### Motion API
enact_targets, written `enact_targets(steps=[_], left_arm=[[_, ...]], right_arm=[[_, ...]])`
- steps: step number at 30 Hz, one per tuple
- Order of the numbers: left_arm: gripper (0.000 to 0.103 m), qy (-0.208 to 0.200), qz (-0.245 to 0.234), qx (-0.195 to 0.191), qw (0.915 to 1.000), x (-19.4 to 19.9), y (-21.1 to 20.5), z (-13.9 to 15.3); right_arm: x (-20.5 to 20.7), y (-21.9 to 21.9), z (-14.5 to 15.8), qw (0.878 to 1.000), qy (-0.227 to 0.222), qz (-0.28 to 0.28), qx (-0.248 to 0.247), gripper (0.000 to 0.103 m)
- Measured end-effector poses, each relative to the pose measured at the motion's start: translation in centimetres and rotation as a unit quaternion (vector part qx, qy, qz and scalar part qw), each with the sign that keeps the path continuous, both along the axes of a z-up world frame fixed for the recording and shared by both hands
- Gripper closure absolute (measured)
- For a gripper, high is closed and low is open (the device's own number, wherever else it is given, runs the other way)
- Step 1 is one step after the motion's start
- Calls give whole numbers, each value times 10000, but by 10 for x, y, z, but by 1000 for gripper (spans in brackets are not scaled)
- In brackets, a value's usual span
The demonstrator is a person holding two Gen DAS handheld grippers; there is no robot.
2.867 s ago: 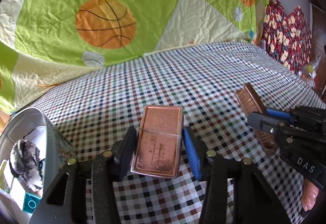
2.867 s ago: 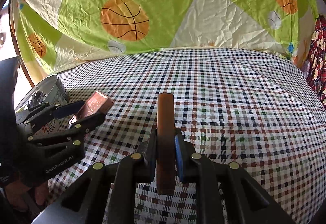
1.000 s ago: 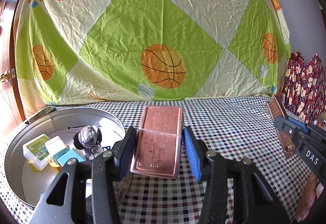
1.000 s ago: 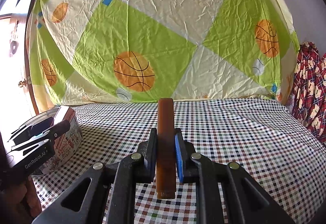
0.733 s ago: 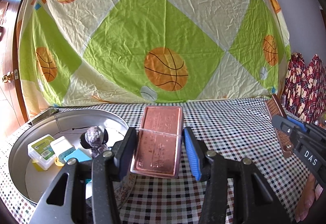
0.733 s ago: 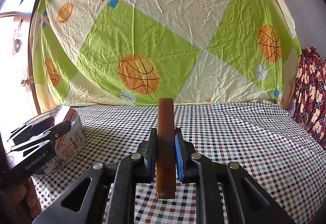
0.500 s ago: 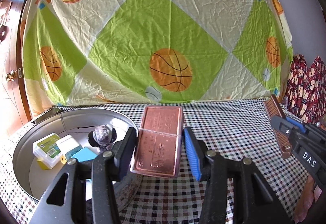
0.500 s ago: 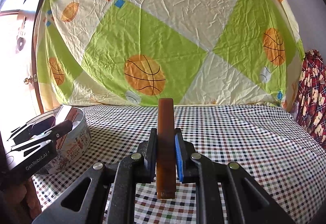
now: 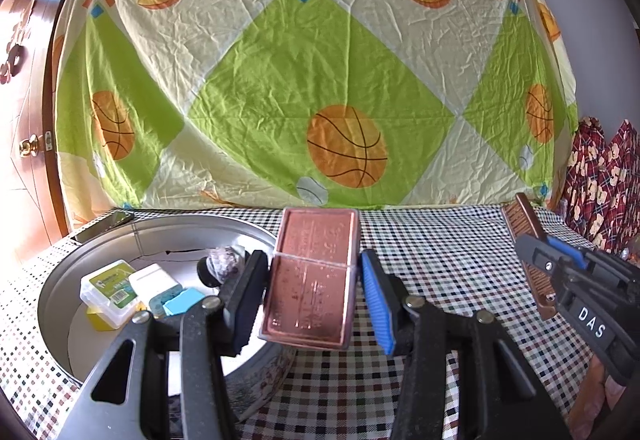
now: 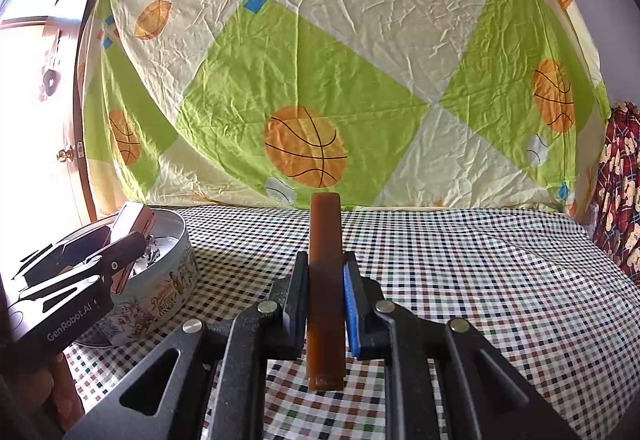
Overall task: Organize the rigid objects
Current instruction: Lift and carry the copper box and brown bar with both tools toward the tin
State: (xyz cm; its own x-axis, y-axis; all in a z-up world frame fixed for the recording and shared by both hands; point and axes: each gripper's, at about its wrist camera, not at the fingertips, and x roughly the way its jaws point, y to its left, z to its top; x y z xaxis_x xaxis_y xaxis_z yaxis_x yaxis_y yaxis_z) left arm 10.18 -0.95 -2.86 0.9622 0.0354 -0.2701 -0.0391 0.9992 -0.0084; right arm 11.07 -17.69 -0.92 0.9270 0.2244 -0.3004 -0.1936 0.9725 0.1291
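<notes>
My left gripper [image 9: 312, 296] is shut on a copper-coloured metal lighter [image 9: 314, 276] and holds it in the air at the right rim of a round metal tin [image 9: 120, 236]. In the right wrist view the lighter [image 10: 134, 224] hangs over the tin [image 10: 176, 280]. My right gripper [image 10: 325, 292] is shut on a flat brown comb [image 10: 325, 280], held edge-on above the checked cloth. The left wrist view shows the comb [image 9: 528, 252] from the side, at the right, clear of the tin.
The tin holds a green-labelled box [image 9: 110, 286], a white box [image 9: 154, 282], a blue block [image 9: 182, 300] and a small dark figure [image 9: 222, 264]. A checked cloth [image 10: 480, 280] covers the table. A basketball-print sheet [image 9: 320, 80] hangs behind. A phone [image 9: 104, 226] lies behind the tin.
My left gripper has risen and moved left with the lighter, from over the cloth to the tin's rim. My right gripper has lifted with the comb and stays to the right.
</notes>
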Motion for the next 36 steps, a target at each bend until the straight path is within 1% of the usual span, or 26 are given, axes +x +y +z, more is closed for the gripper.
enact_targets(steps=[6,23,36], left_arm=[[56,-28,39,-29,10000,-3,6,0],[56,-84,220,-334,9992,-11,32,0],[56,-168,324,-391,9986,-18,44,1]], right_arm=[[-1,9,1,9999,-32,94,-28,86],[-4,24,2,9995,-47,302,-16,86],[-6,42,2,9988,-86,483,-40,86]])
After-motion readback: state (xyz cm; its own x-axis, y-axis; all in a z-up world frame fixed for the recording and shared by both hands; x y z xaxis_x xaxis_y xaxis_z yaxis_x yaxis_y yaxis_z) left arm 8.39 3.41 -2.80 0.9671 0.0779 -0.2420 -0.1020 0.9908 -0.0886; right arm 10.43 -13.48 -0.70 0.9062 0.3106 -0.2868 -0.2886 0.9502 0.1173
